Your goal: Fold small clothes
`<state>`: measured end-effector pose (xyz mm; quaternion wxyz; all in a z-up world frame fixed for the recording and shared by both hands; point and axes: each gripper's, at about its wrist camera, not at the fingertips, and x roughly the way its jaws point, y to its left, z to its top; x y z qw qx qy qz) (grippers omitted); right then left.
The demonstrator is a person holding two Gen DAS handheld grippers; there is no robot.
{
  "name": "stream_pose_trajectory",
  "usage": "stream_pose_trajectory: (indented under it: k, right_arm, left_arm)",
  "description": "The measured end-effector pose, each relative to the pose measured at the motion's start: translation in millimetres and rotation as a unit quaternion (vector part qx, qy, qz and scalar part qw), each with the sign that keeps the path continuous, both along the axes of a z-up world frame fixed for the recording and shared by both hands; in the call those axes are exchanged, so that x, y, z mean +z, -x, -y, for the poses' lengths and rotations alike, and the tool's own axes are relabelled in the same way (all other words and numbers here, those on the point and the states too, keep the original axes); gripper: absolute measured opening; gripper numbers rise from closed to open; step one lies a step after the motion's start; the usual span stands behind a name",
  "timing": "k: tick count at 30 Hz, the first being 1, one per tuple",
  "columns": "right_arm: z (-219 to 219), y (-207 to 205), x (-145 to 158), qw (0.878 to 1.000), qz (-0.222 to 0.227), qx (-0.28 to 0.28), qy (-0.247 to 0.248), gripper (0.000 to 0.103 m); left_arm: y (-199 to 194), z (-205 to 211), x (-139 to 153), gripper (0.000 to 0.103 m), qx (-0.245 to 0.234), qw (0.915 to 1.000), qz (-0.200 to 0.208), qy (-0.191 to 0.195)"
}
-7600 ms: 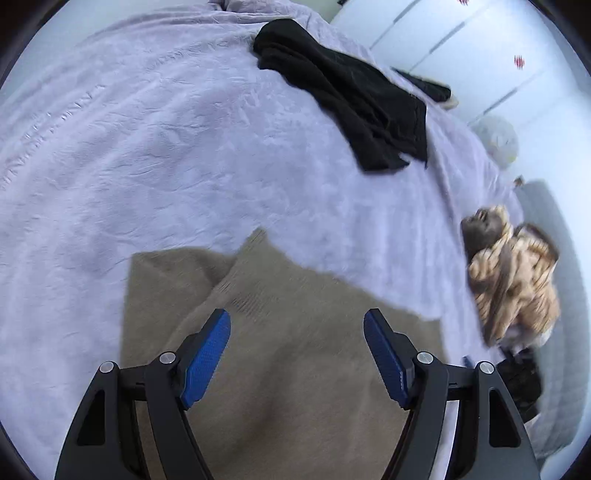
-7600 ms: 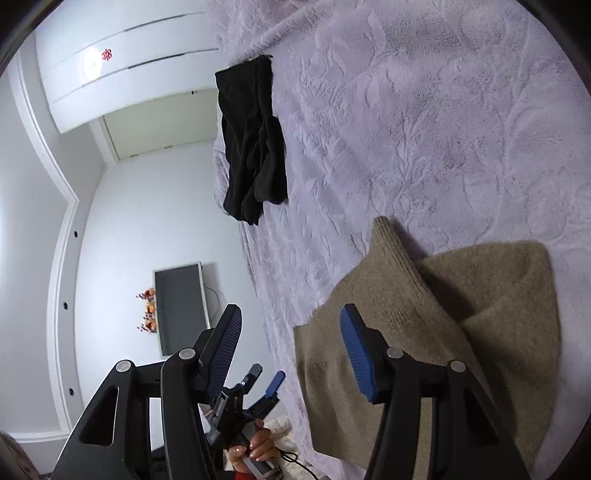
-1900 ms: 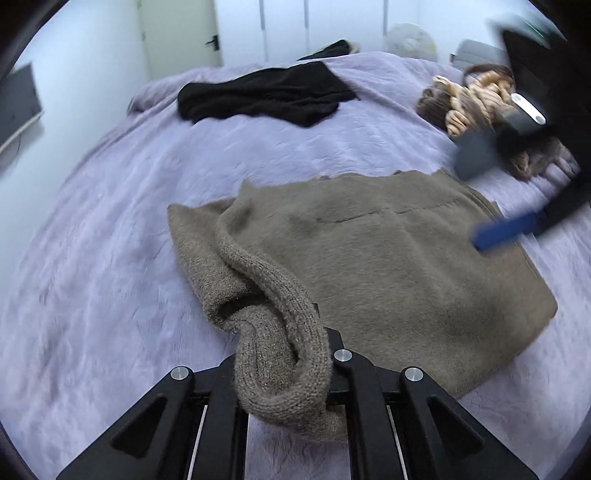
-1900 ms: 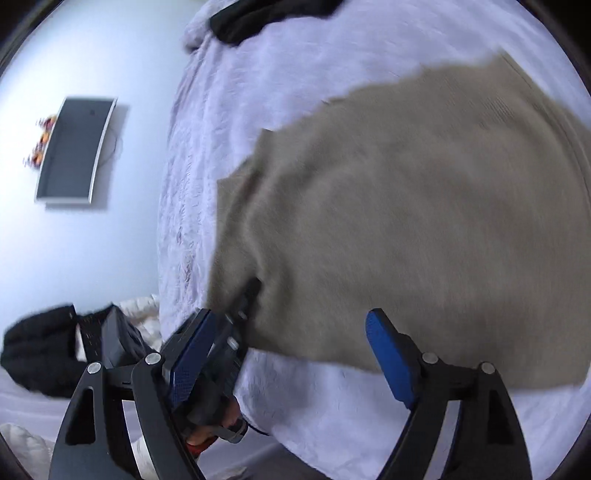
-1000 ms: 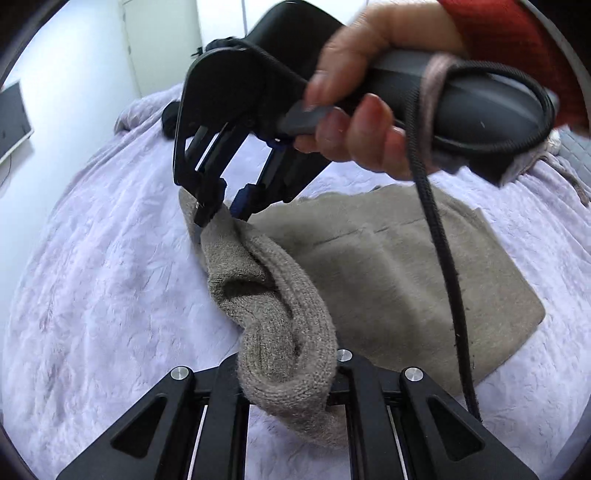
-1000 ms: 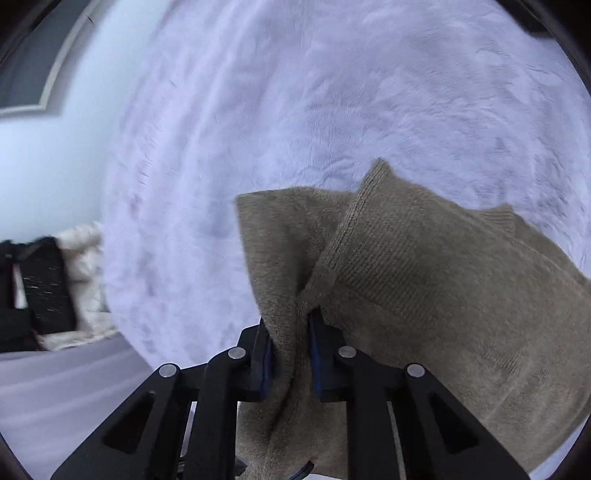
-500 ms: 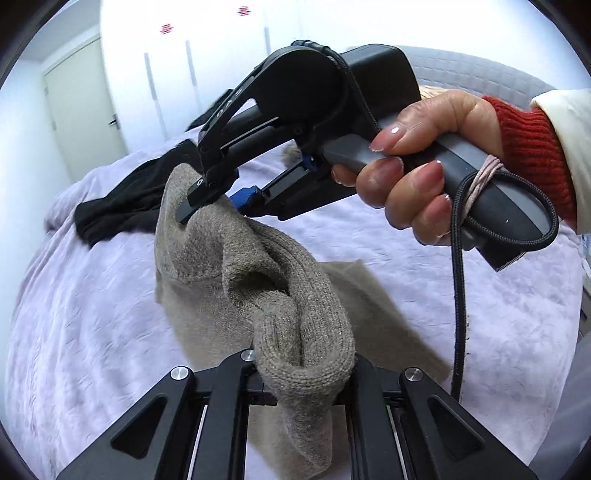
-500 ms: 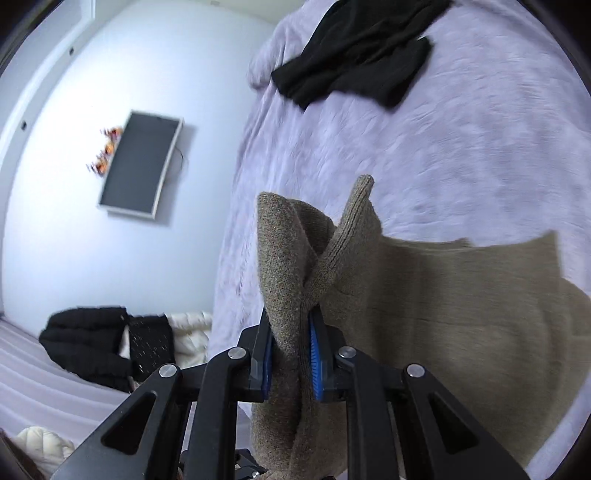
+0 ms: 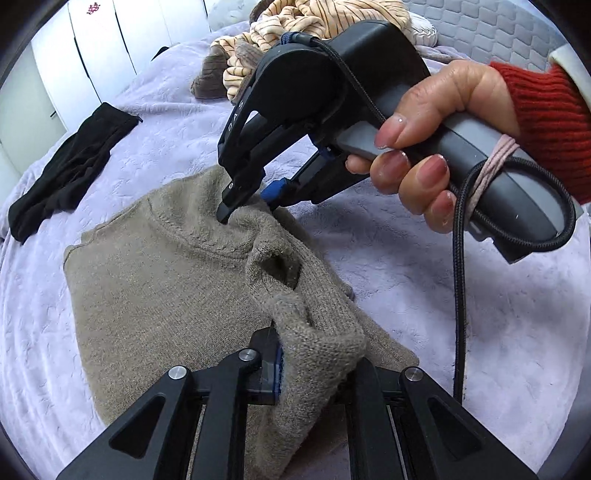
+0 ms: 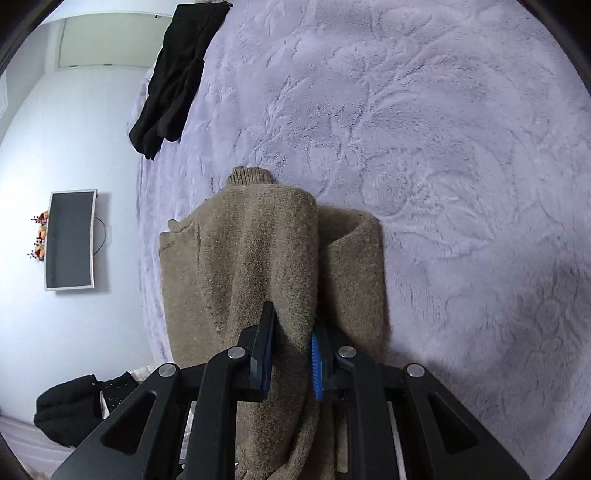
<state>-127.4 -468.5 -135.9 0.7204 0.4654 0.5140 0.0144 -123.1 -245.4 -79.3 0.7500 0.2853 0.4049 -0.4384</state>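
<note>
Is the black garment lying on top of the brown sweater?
No, the black garment lies apart on the purple blanket, clear of the brown sweater.

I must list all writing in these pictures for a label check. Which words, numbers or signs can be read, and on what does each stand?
"OAS": pale letters on the black arm of the right gripper, only partly legible.
Red ornament on the white wardrobe door: too small and blurred to read.
No other text is readable.

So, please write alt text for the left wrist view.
Two grippers pinch a brown knit sweater on a lilac bedspread: the left gripper at the bottom, the hand-held right gripper beyond. A black garment lies at the left.
</note>
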Motion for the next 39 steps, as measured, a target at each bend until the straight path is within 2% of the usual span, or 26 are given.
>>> stream_pose_trajectory:
  k: [3,4,5,6,7,8,9,10,11,13,16,18,22,24,25,26,27,28,30,32,35,37,39]
  right_arm:
    - [-0.1,-2.9,4.6,1.000,-0.001,0.010,0.012,0.018]
    - [-0.5,-4.4,6.7,1.000,-0.003,0.013,0.014,0.019]
    - [-2.7,-4.8,9.3,1.000,-0.005,0.013,0.016,0.021]
    - [-4.2,-5.5,12.7,1.000,-0.007,0.013,0.020,0.022]
    - [-3.6,-6.0,15.7,1.000,-0.011,0.011,0.026,0.022]
    - [-2.9,-4.4,19.6,0.999,-0.017,0.007,0.031,0.023]
    - [-3.5,-3.2,24.0,0.999,-0.021,0.003,0.032,0.023]
    - [-4.4,0.1,29.4,0.999,-0.023,-0.004,0.034,0.029]
    - [-3.2,3.9,32.4,0.999,-0.024,-0.008,0.036,0.044]
    - [-5.3,19.0,43.0,0.999,-0.023,-0.018,0.044,0.062]
    - [-13.9,45.5,54.0,0.999,-0.013,-0.023,0.031,0.062]
    - [-27.6,60.0,58.6,1.000,-0.010,-0.024,0.016,0.062]
    - [-52.5,94.9,47.1,0.999,-0.012,-0.023,-0.032,0.062]
    - [-64.2,96.4,32.2,0.999,-0.038,-0.014,-0.021,0.062]
    - [-70.1,94.1,22.8,0.998,-0.059,-0.009,-0.009,0.057]
    - [-73.4,92.3,16.2,0.997,-0.071,-0.005,-0.005,0.025]
    - [-76.0,89.0,13.8,0.997,-0.073,-0.001,-0.005,0.005]
    - [-78.7,86.4,16.6,0.998,-0.070,0.009,-0.003,0.007]
    - [-80.9,87.3,33.5,0.998,-0.048,0.028,0.030,0.007]
    - [-80.7,92.4,42.7,0.997,-0.046,0.040,0.056,0.006]
    - [-76.0,106.0,28.0,0.995,-0.079,0.027,0.059,0.006]
    - [-77.1,115.3,6.5,0.994,-0.099,0.018,0.052,0.006]
    - [-79.3,122.6,-3.5,0.993,-0.108,0.012,0.050,0.006]
  left_arm:
    - [-3.5,-0.3,4.3,0.011,0.006,1.0000,-0.002,-0.001]
    - [-0.3,-0.3,4.4,0.019,0.008,1.0000,-0.002,-0.005]
    - [1.0,-0.2,6.7,0.030,0.009,0.9999,-0.005,-0.008]
    - [3.3,-1.8,11.1,0.059,0.010,0.9999,-0.010,-0.004]
    - [-6.3,-5.9,13.6,0.077,0.014,0.9999,-0.005,0.007]
    - [-5.5,-10.8,21.1,0.081,0.017,0.9997,0.004,0.020]
    - [-5.3,-16.3,29.0,0.081,0.015,0.9994,0.006,0.030]
    - [-3.7,-19.0,34.0,0.081,0.013,0.9994,0.005,0.031]
    - [-4.1,-23.6,40.1,0.081,0.014,0.9994,0.002,0.032]
    - [-10.2,-33.4,48.2,0.081,0.024,0.9991,-0.009,0.034]
    - [-35.6,-55.8,55.9,0.081,0.078,0.9953,-0.044,0.038]
    - [-56.3,-70.1,57.7,0.081,0.123,0.9897,-0.062,0.039]
    - [-103.2,-101.4,37.0,0.081,0.215,0.9697,-0.112,0.030]
    - [-119.1,-109.9,24.5,0.081,0.246,0.9590,-0.140,0.021]
    - [-129.7,-114.1,21.3,0.081,0.265,0.9526,-0.149,0.021]
    - [-131.2,-120.1,18.8,0.081,0.273,0.9494,-0.152,0.025]
    - [-133.6,-122.5,21.1,0.081,0.280,0.9477,-0.150,0.030]
    - [-138.3,-123.0,22.4,0.081,0.283,0.9478,-0.144,0.033]
    - [-136.8,-123.2,22.8,0.081,0.281,0.9496,-0.135,0.031]
    - [-130.4,-121.0,15.6,0.081,0.277,0.9495,-0.145,0.018]
    - [-125.6,-120.1,-11.7,0.081,0.282,0.9434,-0.174,-0.008]
    - [-125.6,-121.5,-25.1,0.081,0.291,0.9360,-0.199,-0.006]
    - [-125.0,-121.2,-30.4,0.081,0.294,0.9325,-0.210,-0.004]
